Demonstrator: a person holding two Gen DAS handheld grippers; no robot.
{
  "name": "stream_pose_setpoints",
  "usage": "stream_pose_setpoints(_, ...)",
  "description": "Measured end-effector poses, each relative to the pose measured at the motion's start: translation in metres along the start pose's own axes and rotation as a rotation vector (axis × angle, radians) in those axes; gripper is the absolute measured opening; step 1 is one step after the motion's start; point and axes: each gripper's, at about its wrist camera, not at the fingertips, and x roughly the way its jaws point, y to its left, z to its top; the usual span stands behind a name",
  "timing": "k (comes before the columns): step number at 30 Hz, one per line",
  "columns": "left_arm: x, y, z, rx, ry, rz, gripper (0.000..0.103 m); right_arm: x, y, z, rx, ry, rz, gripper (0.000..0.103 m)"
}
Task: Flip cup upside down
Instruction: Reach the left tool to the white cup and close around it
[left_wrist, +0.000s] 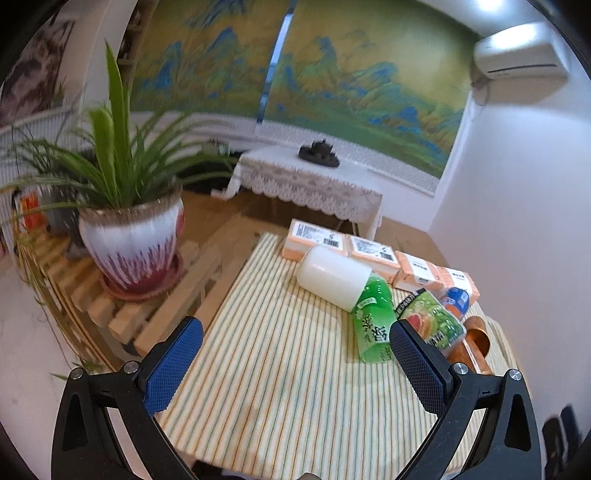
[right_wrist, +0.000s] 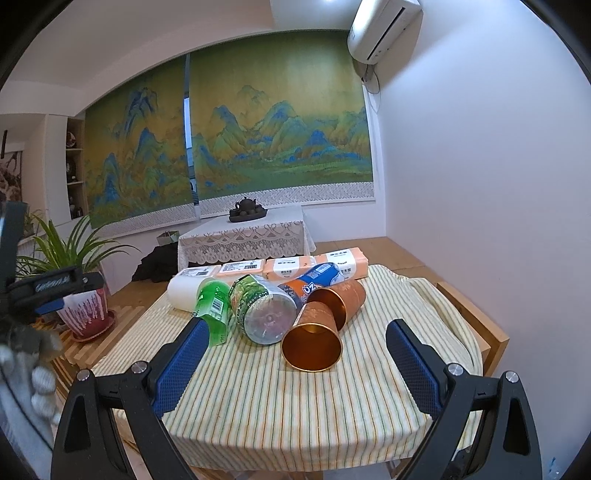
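Cup (right_wrist: 312, 345) — a copper-coloured one — lies on its side on the striped cloth (right_wrist: 295, 413) of the worktop, toward the right half and about midway between near and far edges, its open mouth turned to the near edge. In the right wrist view it sits ahead of the right claw (right_wrist: 297, 356), just beyond the line between the two blue pads (right_wrist: 181, 365) and a little nearer the middle than either of them; nothing touches it from the claw's side. That claw stands wide apart and holds nothing.

A second copper cup (right_wrist: 341, 297) lies on its side just behind the first, touching it. To their left, also lying down, are a clear bottle with a green label (right_wrist: 264, 308), a green bottle (right_wrist: 212, 304) and a white cylinder (right_wrist: 184, 291); a blue-and-orange bottle (right_wrist: 314, 280) lies behind the cups. A row of orange tissue packs (right_wrist: 280, 266) lines the far edge.

From the left wrist view the left claw (left_wrist: 295, 345) is likewise spread apart and empty, over the near left part of the cloth. There the cup (left_wrist: 476, 339) shows only partly, past the right finger, at the worktop's right edge — well off that claw's centre line. A potted plant (left_wrist: 129, 236) stands on a slatted wooden rack beyond the worktop's left edge.
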Motion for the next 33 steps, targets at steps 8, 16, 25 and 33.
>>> stream_pose_setpoints(8, 0.082, 0.001, 0.036, -0.119, 0.172, -0.017, 0.102, 0.011, -0.005, 0.0, -0.004, 0.008, 0.001, 0.095)
stream_pose_setpoints(16, 0.177, -0.003, 0.057, -0.341, 0.367, -0.036, 0.102, 0.024, -0.024, -0.009, 0.028, 0.037, -0.021, 0.095)
stream_pose_setpoints(25, 0.237, -0.005, 0.059, -0.552, 0.446, -0.008, 0.101, 0.036, -0.054, -0.018, 0.068, 0.064, -0.074, 0.094)
stream_pose_setpoints(33, 0.269, -0.019, 0.057, -0.53, 0.491, 0.012, 0.098, 0.042, -0.065, -0.022, 0.086, 0.078, -0.092, 0.095)
